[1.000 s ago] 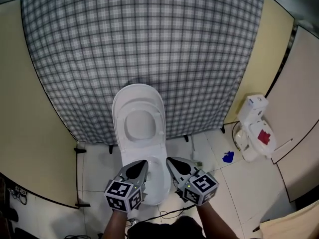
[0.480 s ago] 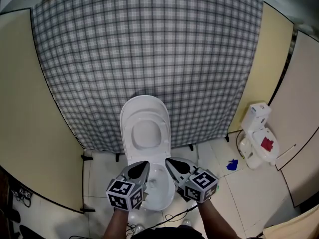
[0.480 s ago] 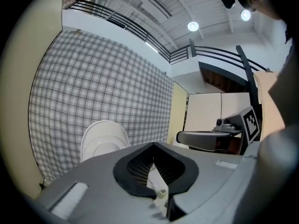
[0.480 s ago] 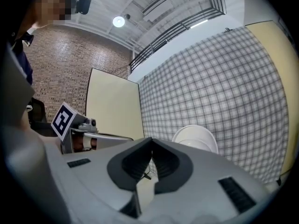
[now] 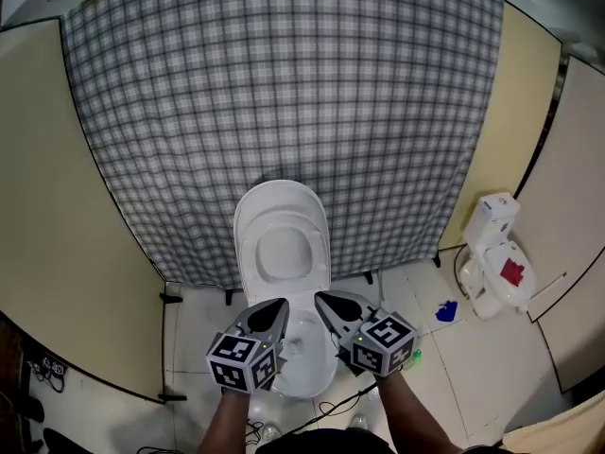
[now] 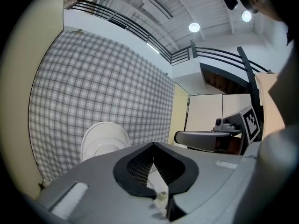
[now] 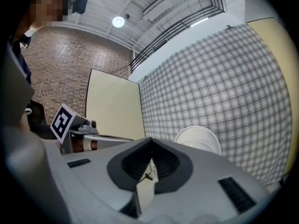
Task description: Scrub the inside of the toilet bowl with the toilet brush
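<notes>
In the head view, the toilet bowl is seen at 6 o'clock, with its lid and seat raised against a checked cloth. The left gripper and the right gripper are shown over the bowl's near edges, at 7 and 5 o'clock of it. A second, smaller toilet stands at 3 o'clock, and a small blue thing lies on the floor beside it. No toilet brush can be made out for certain.

In the left gripper view, the jaws are seen closed tip to tip on nothing, with the lid beyond them at 10 o'clock.

In the right gripper view, the jaws are likewise shut and empty, with the lid at 2 o'clock.

The toilet brush, once found, is judged light, with a stiff slim handle and springy bristles. It is best taken high on the handle and held firmly, since smooth plastic may twist under scrubbing pressure
</notes>
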`<state>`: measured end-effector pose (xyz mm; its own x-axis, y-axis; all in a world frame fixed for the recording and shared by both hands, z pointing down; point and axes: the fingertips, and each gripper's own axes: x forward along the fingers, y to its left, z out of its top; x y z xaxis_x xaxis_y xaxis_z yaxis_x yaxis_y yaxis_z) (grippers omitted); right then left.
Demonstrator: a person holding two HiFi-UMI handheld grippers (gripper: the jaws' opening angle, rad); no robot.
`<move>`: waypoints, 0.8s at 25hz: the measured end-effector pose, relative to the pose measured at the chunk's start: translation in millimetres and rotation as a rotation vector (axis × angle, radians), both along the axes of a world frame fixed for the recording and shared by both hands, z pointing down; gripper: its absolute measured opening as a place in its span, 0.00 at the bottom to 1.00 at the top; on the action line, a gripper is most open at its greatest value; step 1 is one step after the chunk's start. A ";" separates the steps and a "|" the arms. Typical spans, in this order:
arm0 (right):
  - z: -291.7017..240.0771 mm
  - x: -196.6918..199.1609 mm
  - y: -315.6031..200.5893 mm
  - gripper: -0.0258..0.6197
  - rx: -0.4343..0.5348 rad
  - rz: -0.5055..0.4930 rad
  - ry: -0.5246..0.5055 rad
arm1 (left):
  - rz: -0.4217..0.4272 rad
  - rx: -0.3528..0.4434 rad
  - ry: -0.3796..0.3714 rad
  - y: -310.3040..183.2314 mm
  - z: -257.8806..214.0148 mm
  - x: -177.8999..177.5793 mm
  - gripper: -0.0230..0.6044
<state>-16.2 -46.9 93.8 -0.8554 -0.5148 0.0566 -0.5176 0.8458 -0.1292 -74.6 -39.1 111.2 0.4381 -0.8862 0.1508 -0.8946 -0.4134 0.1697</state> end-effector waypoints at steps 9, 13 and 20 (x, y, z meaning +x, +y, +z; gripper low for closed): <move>30.3 3.3 -1.3 0.04 -0.032 0.015 -0.012 | -0.006 -0.025 -0.009 0.4 27.3 -1.5 0.03; 14.3 1.2 0.7 0.04 -0.007 0.015 -0.005 | -0.003 0.008 -0.002 0.7 9.5 -2.7 0.03; -21.5 13.2 4.1 0.04 -0.040 -0.028 -0.004 | -0.038 -0.033 -0.007 6.6 -24.8 10.6 0.03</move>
